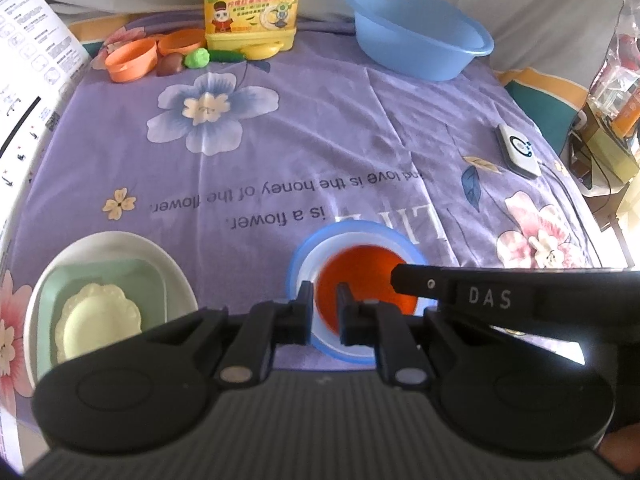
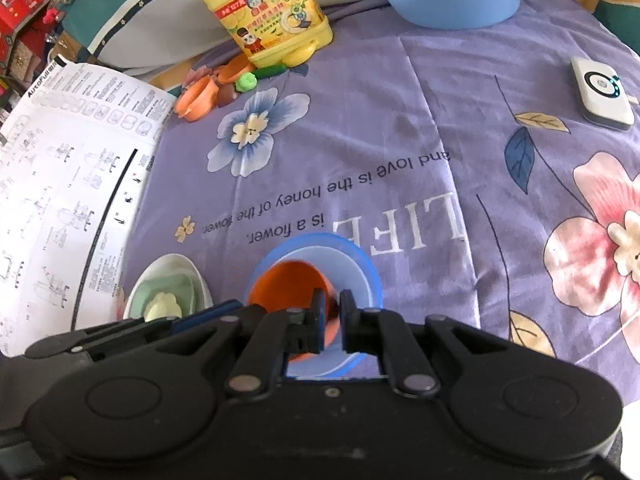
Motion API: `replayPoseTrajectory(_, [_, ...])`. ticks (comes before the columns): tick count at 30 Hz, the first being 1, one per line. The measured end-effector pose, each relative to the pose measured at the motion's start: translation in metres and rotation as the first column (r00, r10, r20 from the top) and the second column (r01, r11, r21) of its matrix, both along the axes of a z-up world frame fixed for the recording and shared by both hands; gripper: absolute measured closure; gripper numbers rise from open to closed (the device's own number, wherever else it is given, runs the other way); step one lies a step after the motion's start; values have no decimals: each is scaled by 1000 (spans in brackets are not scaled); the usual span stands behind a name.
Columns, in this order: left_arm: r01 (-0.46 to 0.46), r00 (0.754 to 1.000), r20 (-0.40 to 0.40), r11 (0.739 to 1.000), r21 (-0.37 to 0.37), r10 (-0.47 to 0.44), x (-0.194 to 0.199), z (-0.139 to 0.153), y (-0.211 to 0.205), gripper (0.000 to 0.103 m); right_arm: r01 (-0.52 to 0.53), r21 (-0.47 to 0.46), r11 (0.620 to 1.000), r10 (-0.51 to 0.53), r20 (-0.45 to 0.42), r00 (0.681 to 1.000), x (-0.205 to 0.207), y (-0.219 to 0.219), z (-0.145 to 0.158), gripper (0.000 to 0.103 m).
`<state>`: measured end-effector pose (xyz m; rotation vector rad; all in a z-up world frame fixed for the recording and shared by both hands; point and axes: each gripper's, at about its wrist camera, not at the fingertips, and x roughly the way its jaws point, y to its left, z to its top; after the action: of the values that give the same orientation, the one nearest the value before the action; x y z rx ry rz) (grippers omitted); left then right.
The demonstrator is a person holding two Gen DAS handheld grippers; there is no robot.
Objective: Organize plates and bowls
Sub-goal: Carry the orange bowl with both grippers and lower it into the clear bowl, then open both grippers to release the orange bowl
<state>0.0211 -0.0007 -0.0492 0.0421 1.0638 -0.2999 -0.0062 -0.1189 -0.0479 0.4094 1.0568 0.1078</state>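
Purple floral cloth point(image 2: 400, 128) covering the table, right gripper point(image 2: 330, 320) pinching orange bowl point(image 2: 288, 284) rim inside blue bowl point(image 2: 360, 264), left gripper point(image 1: 324, 312) hovering narrowly parted over it, white plate point(image 1: 168, 268) sitting at 9 o'clock.

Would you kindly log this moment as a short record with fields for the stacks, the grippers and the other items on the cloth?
bowl stack: orange bowl tilted inside white bowl, on blue plate
plate stack: cream dish in green tray on white plate
right gripper: shut on orange bowl rim
left gripper: at the near rim of the bowl stack, narrow gap, grip unclear
back of cloth: blue basin, detergent jug, orange cups
right side: white device
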Motion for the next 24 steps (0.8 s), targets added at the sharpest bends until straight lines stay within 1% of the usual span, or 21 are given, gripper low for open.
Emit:
replayPoseTrajectory(1, [-4,1000,4,1000,5,4,0,0,0,89,0,-11,1000,0,1,1000,0,2,0,91])
replayPoseTrajectory(3, [-14,1000,12,1000,19,14,2,-1,1,81,3,-18,1000,-3,0,1000,1,2,-1,90])
replayPoseTrajectory(4, [-24,1000,14,999,26,24,2,0,2,72,5,-15,1000,-5,-1,1000,2,1,-1,90])
replayPoseTrajectory(5, [-37,999,18,999,30,37,3,1,4,61,11,-12,1000,-11,-3,1000,3,-1,-1,89])
replayPoseTrajectory(6, [-52,998,25,998,33,52,3,2,7,55,17,-10,1000,-17,-4,1000,3,-2,0,88])
replayPoseTrajectory(8, [-88,995,47,996,34,86,2,8,14,34,33,-2,999,-33,4,999,2,-7,4,78])
replayPoseTrajectory(9, [-104,993,59,994,25,103,2,11,19,30,38,2,999,-38,13,999,1,-10,6,66])
replayPoseTrajectory(10, [-118,991,67,993,15,116,1,14,24,20,46,0,999,-46,24,999,-2,-13,9,50])
replayPoseTrajectory(11, [-131,989,73,991,4,131,1,17,29,11,56,-5,998,-56,35,998,-3,-16,12,43])
replayPoseTrajectory(12, [-145,986,80,989,-7,146,0,20,34,7,65,-9,998,-65,47,997,-5,-18,14,30])
replayPoseTrajectory(13, [-153,984,85,988,-16,154,0,23,39,4,74,-10,997,-73,59,996,-6,-21,17,22])
replayPoseTrajectory(15, [-161,983,91,987,-23,162,-1,27,44,4,84,-4,996,-84,77,994,-10,-25,20,20])
replayPoseTrajectory(17, [-160,982,95,987,-19,162,-3,29,44,0,88,-4,996,-88,83,993,-12,-28,22,20])
replayPoseTrajectory(18, [-157,983,98,987,-14,158,-4,29,44,0,89,-2,996,-88,83,993,-13,-28,23,17])
replayPoseTrajectory(19, [-152,983,101,988,-7,152,-6,29,42,0,89,-3,996,-88,83,993,-14,-28,23,12])
replayPoseTrajectory(22, [-132,986,109,991,15,130,-13,29,37,0,81,-20,996,-79,101,992,-21,-25,27,3])
replayPoseTrajectory(24, [-123,986,117,992,26,119,-17,29,35,0,74,-35,997,-70,115,991,-25,-24,31,0])
